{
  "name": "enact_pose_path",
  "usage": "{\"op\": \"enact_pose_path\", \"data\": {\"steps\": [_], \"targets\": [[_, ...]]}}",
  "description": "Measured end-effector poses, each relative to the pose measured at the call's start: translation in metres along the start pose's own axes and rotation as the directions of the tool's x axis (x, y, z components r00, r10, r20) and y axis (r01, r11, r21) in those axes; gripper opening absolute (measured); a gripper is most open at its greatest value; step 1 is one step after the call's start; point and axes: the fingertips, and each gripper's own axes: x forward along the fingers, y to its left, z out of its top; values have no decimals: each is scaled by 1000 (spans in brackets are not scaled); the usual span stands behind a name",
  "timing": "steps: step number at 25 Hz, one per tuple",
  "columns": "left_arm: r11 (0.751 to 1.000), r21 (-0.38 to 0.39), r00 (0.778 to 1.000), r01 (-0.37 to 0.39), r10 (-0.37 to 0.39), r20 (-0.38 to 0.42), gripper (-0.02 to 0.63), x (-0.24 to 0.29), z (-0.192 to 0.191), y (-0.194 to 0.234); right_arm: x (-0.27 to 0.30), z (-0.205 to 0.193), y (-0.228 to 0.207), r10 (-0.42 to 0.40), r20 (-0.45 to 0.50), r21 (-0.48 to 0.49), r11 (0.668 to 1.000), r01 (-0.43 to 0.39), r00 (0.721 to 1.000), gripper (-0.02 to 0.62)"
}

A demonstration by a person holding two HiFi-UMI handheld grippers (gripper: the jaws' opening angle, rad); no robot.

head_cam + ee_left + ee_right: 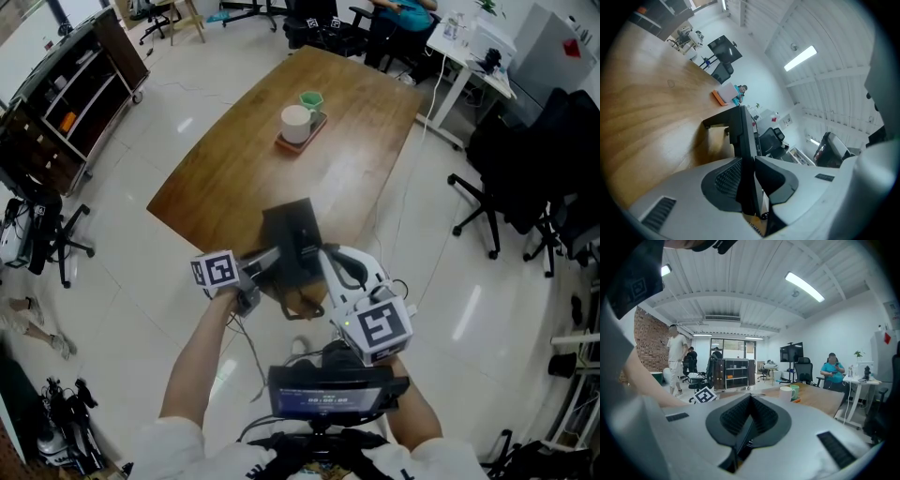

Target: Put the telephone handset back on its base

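A black telephone unit (pixel 291 239) sits at the near edge of the wooden table (pixel 234 159); I cannot tell handset from base. My left gripper (pixel 267 267) reaches it from the left. In the left gripper view a thin black panel of the telephone (pixel 746 140) stands upright between the left gripper's (pixel 749 161) pads, and both pads lie against it. My right gripper (pixel 326 255) hovers just right of the telephone. Seen from its own camera, the right gripper (pixel 750 397) has its pads together at the tips and holds nothing.
A white mug (pixel 296 123) and a green cup (pixel 311 99) stand on an orange tray farther along the table. Black office chairs (pixel 525 187) are at the right, a dark shelf cart (pixel 66 103) at the left. A seated person (pixel 832 366) is at the far desk.
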Motion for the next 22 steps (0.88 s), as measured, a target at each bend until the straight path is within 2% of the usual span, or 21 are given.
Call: {"op": "enact_pose_path", "data": {"steps": [13, 15, 20, 22], "targets": [[998, 49, 998, -35, 32, 50, 103, -4, 4, 0, -2, 0, 5, 6, -1, -2, 1000, -6, 1000, 0], [999, 47, 997, -29, 25, 73, 170, -6, 7, 0, -2, 0, 6, 6, -1, -1, 1000, -6, 1000, 0], [998, 25, 993, -51, 48, 106, 172, -11, 10, 3, -5, 0, 7, 6, 1, -2, 1000, -6, 1000, 0], [997, 35, 989, -71, 66, 136, 152, -17, 13, 4, -6, 0, 7, 6, 1, -3, 1000, -6, 1000, 0]]}}
